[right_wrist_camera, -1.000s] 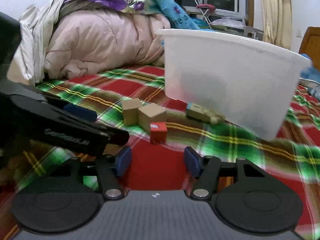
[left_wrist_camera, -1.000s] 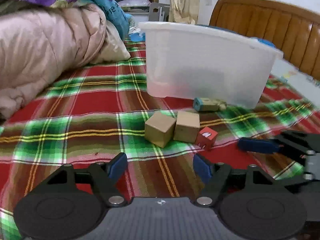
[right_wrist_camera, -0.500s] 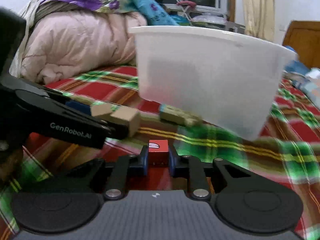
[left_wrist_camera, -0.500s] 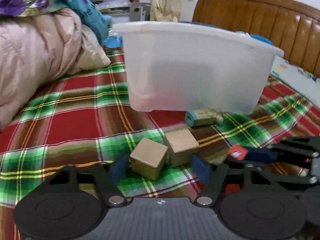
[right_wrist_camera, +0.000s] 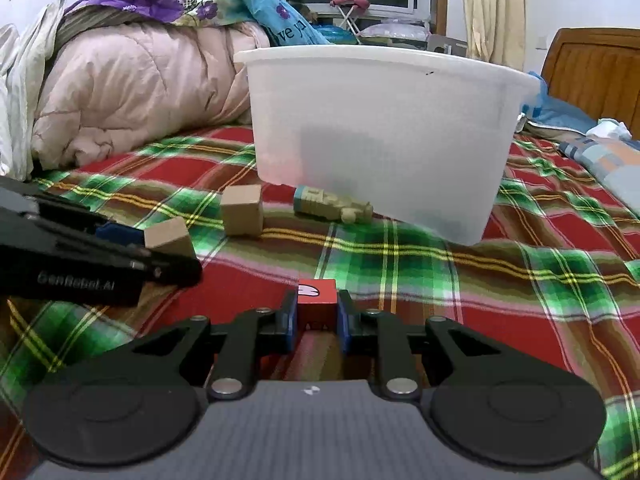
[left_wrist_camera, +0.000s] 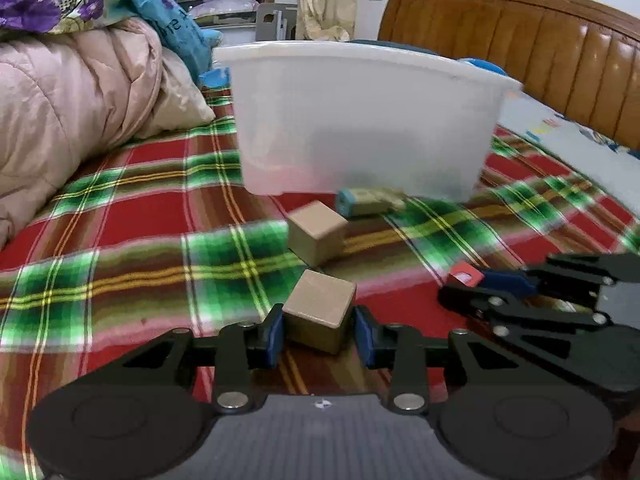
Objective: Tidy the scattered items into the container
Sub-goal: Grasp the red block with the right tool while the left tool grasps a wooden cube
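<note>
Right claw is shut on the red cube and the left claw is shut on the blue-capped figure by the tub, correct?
Not quite. The right claw is shut on the red cube, but the left claw is shut on a tan wooden cube, as the left wrist view shows. The blue-capped figure lies untouched by the tub.

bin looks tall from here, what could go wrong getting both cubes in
The bin wall rises well above both grippers, so a low carry could knock its rim. The left gripper grips the wooden cube cornerwise, so it might twist loose. The right gripper and red cube travel close beside it; they may collide.
</note>
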